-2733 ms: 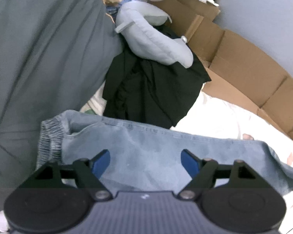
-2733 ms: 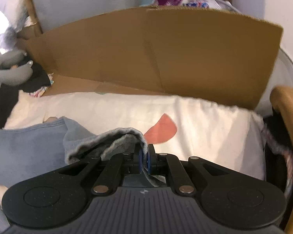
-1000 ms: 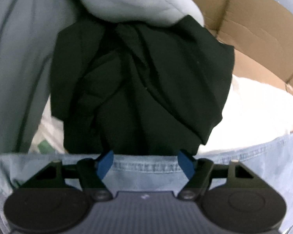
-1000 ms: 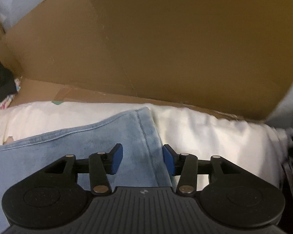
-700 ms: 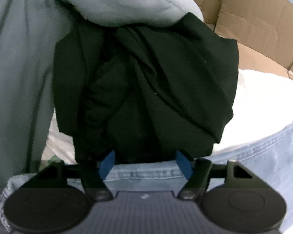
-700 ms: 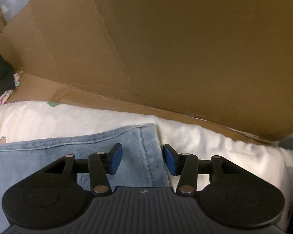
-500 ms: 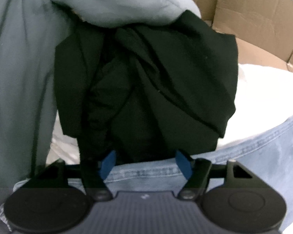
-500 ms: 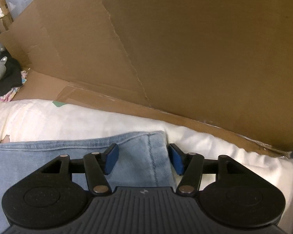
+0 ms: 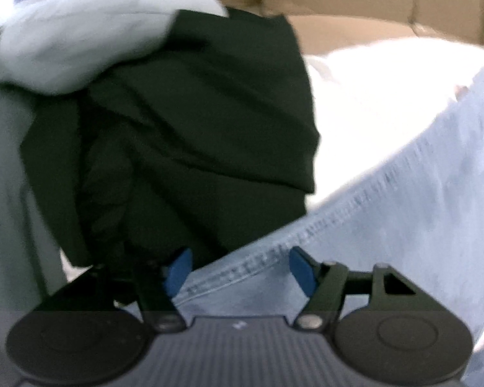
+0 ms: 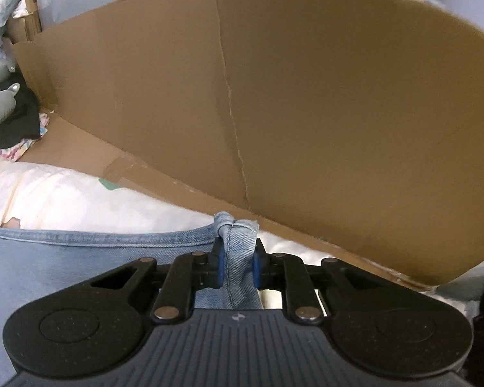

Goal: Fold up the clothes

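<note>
Right tongs [image 10: 237, 269] have just been closing, now pinched on a bunched corner of the jeans [image 10: 80, 258] lying on a white bedsheet [image 10: 64, 193]. Left tongs [image 9: 238, 269] gape wide over the jeans' stitched edge, gripping nothing. Beyond: black garment [image 9: 193, 129], cardboard wall [image 10: 306, 96].

Grippers: 2 [image 9: 238, 266] [image 10: 237, 267] | jeans: 1 [image 9: 403, 225] | black garment: 1, possibly more [image 9: 193, 145] | cardboard wall: 1 [image 10: 306, 96]
</note>
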A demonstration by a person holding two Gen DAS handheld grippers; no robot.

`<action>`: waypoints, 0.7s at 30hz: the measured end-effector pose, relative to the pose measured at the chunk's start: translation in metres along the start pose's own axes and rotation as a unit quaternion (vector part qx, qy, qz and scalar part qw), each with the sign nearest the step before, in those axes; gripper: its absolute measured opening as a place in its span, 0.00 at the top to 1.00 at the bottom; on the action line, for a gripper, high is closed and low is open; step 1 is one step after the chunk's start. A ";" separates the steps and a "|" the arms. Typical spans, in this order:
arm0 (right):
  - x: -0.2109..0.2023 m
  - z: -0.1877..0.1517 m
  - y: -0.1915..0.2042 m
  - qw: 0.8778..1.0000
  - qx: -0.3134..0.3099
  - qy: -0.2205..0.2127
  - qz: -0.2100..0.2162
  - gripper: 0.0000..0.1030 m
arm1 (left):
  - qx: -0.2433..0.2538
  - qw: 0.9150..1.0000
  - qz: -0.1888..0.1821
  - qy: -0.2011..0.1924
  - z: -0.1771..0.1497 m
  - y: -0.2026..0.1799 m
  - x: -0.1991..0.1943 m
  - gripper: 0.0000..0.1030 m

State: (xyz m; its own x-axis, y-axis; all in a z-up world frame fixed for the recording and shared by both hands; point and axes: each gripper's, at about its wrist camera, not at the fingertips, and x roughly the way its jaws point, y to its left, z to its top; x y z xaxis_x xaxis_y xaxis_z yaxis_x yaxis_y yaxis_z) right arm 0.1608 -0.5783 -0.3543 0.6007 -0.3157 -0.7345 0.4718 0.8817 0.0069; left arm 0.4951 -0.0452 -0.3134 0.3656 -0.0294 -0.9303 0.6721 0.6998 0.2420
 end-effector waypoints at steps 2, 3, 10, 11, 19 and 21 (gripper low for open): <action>-0.005 0.001 0.000 1.000 -0.001 -0.007 -0.005 0.85 | 0.019 1.000 0.000 0.009 0.001 -0.004 0.004 0.33; -0.008 0.002 0.000 1.000 -0.001 -0.012 -0.007 0.85 | 0.027 1.000 -0.002 0.013 0.002 -0.005 0.006 0.33; -0.031 0.008 0.002 0.999 0.004 -0.038 -0.026 0.86 | 0.043 0.999 -0.016 0.028 0.018 0.004 0.019 0.28; -0.031 0.009 0.002 0.999 0.004 -0.038 -0.028 0.86 | 0.044 0.998 -0.020 0.029 0.019 0.004 0.019 0.33; -0.030 0.008 0.002 0.998 0.013 -0.040 -0.038 0.86 | 0.063 0.996 -0.033 0.044 0.029 -0.004 0.003 0.80; -0.032 0.008 0.000 0.998 0.017 -0.043 -0.042 0.86 | 0.066 0.997 -0.031 0.035 0.031 -0.004 -0.006 0.87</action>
State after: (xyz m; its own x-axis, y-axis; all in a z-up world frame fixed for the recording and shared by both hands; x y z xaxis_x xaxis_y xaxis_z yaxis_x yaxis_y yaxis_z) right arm 0.1463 -0.5709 -0.3254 0.6101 -0.4177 -0.6732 0.5433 0.8391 -0.0282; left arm 0.5105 -0.0703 -0.3006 0.2770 -0.0167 -0.9607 0.7733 0.5974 0.2126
